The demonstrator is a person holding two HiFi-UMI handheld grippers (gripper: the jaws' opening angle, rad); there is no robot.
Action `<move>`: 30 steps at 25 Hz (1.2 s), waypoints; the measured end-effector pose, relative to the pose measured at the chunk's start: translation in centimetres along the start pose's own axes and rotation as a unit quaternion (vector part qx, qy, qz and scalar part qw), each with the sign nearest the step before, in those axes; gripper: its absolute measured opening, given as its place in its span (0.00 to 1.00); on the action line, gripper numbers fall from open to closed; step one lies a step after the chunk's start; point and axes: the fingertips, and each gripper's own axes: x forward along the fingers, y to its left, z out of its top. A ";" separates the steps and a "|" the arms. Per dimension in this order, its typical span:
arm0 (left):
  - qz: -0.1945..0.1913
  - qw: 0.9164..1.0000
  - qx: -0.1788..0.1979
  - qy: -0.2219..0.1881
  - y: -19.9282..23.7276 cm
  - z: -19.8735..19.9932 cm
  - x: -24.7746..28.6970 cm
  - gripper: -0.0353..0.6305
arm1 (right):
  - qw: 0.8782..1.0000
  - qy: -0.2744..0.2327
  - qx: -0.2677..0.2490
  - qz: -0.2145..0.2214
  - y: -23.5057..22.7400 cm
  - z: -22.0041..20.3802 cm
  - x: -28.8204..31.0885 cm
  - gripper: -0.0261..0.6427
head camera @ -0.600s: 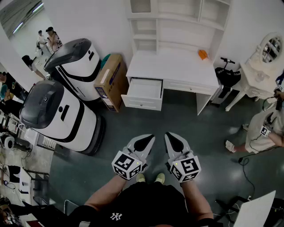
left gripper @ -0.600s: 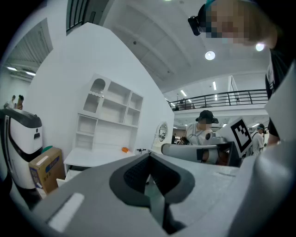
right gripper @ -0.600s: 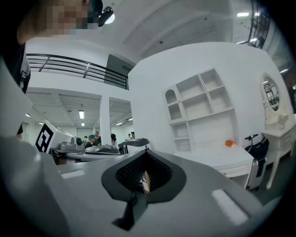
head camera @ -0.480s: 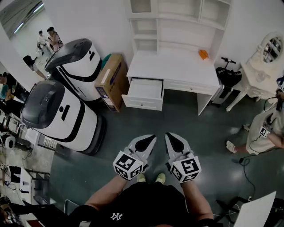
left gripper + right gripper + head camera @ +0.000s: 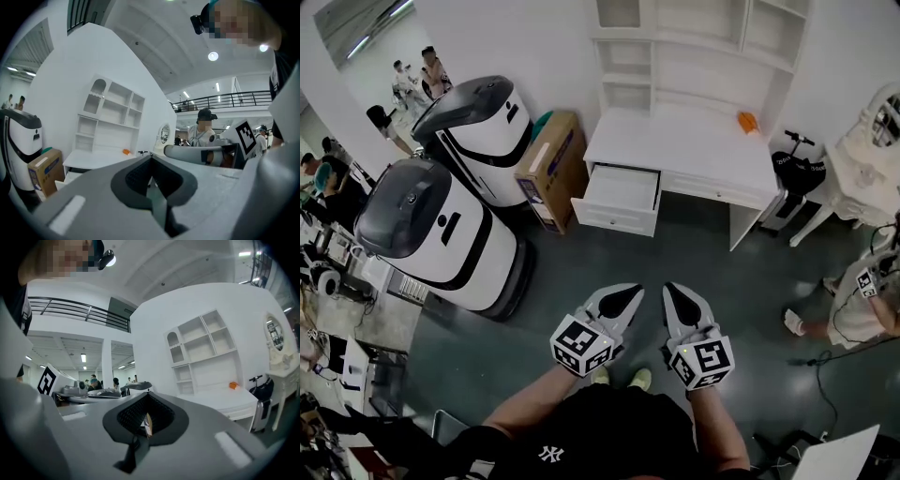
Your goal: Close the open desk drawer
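Note:
The white desk (image 5: 694,141) stands against the far wall under a white shelf unit. Its left drawer (image 5: 619,192) is pulled out and looks empty. My left gripper (image 5: 628,294) and right gripper (image 5: 674,294) are held side by side low over the dark floor, well short of the desk. Both point toward it, shut with nothing between the jaws. In the left gripper view the desk (image 5: 96,157) shows beyond the closed jaws, with the drawer mostly hidden behind them. The right gripper view shows the desk (image 5: 225,399) off to the right.
Two large white-and-black machines (image 5: 436,234) (image 5: 478,127) stand at the left, a cardboard box (image 5: 553,167) between them and the desk. A small orange object (image 5: 748,122) lies on the desktop. At the right are a scooter (image 5: 804,173), a white vanity table (image 5: 867,178) and a person (image 5: 867,305).
The head view has shifted, so the desk and drawer now sit a little further right and lower in frame. Both grippers stay shut, side by side.

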 end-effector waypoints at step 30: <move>0.004 0.997 0.058 0.042 3.3 -3.4 5.8 0.06 | 1.000 0.013 0.028 0.003 -6.3 -1.8 2.2 0.06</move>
